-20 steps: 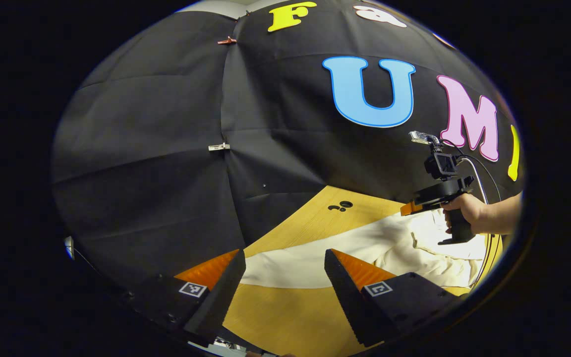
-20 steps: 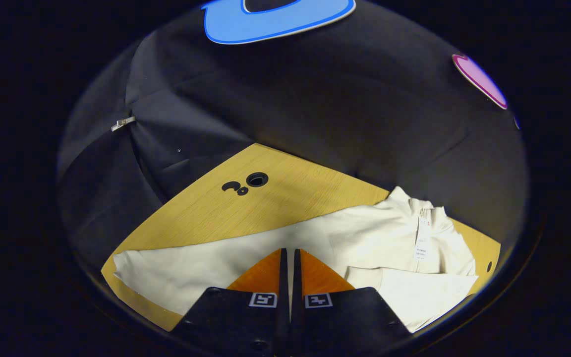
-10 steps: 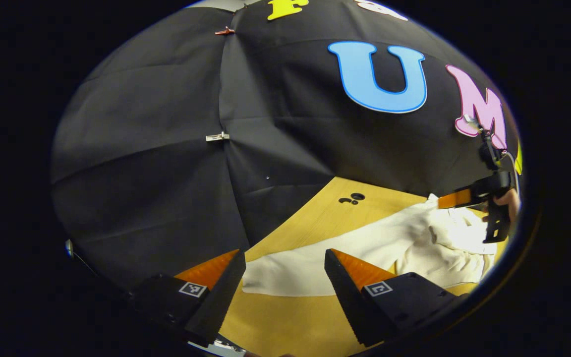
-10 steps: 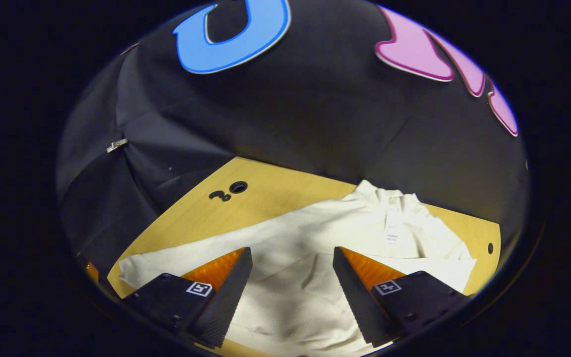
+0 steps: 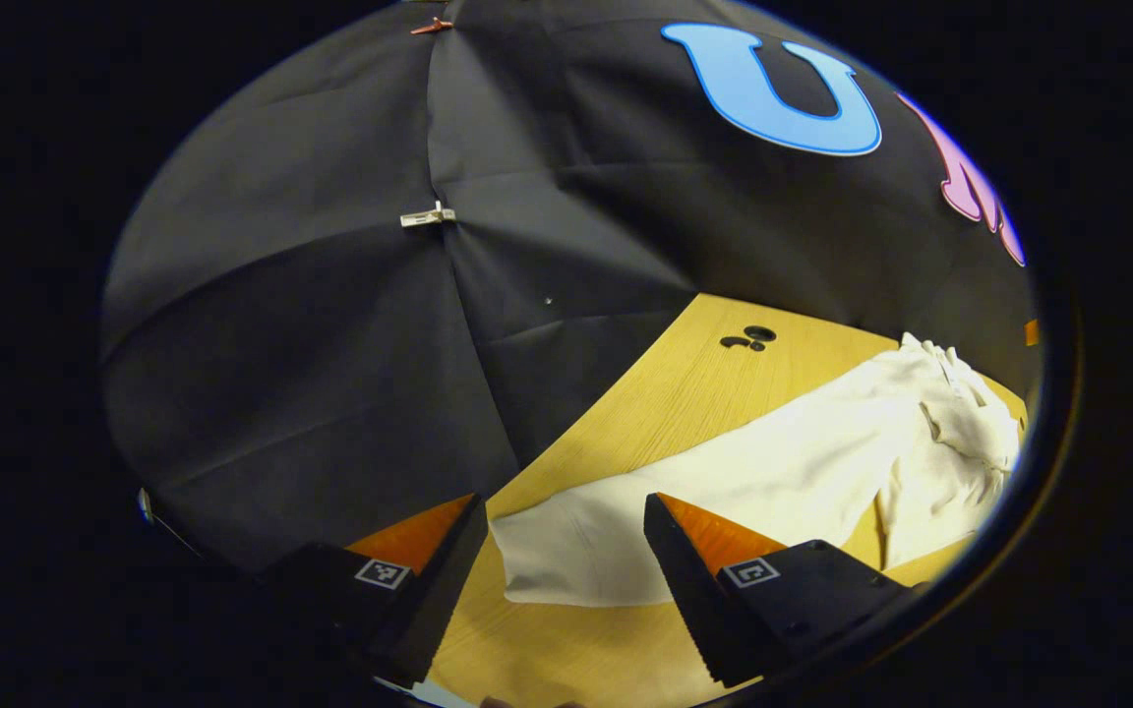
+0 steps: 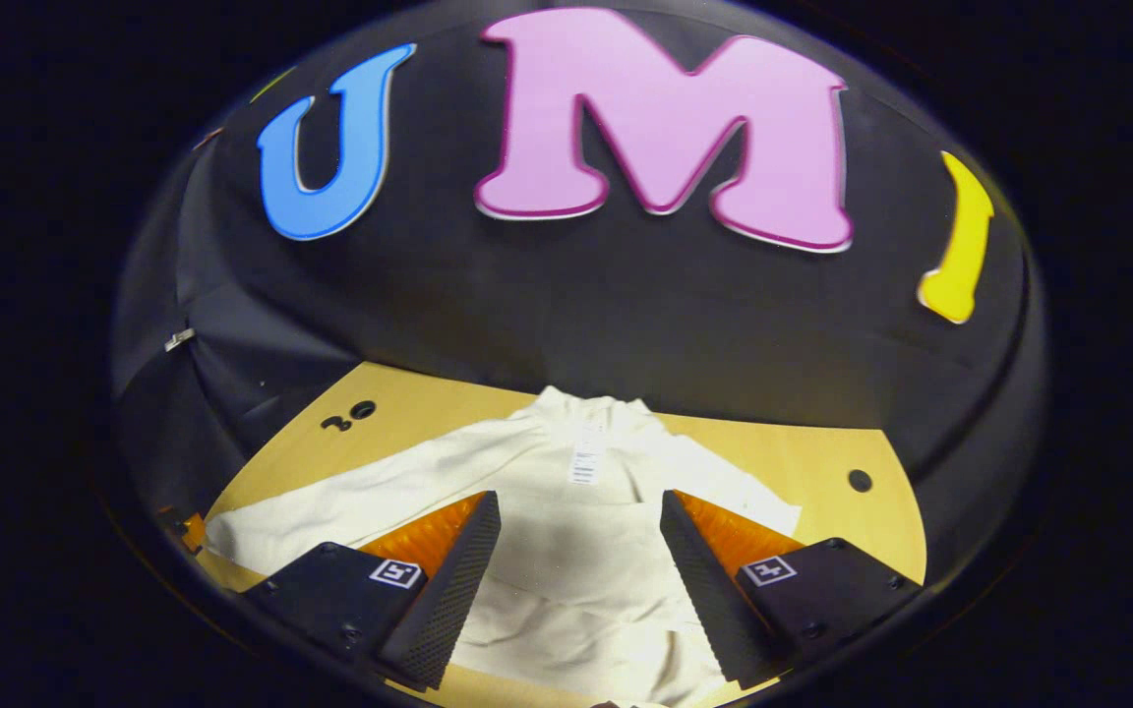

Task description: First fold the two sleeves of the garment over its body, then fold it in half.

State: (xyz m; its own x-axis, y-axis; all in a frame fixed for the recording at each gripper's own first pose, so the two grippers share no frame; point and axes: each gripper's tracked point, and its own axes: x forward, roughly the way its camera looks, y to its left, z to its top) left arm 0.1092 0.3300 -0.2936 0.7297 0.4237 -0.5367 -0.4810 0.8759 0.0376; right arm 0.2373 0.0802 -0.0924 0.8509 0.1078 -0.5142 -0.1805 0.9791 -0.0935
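Observation:
A cream long-sleeved garment (image 6: 566, 551) lies flat on the wooden table (image 6: 803, 462), collar (image 6: 586, 405) toward the back wall, with a white tag (image 6: 583, 464) inside the neck. One sleeve (image 6: 330, 511) stretches out to the left. My right gripper (image 6: 578, 501) hovers open over the body, holding nothing. In the left gripper view the same sleeve (image 5: 744, 482) runs from the bunched body (image 5: 960, 433) at the right down to its cuff (image 5: 557, 565). The cuff lies on the table just beyond and between the fingers of my open left gripper (image 5: 564, 509).
Black cloth walls close off the table at the back and left. Small dark holes (image 5: 748, 340) sit in the tabletop behind the sleeve, and another hole (image 6: 859, 480) lies right of the garment. Bare wood (image 5: 665, 403) runs between the sleeve and the wall.
My right gripper went from shut to open and swung right to face the garment's collar. It and the hand holding it left the left gripper view. The left gripper dipped toward the cuff.

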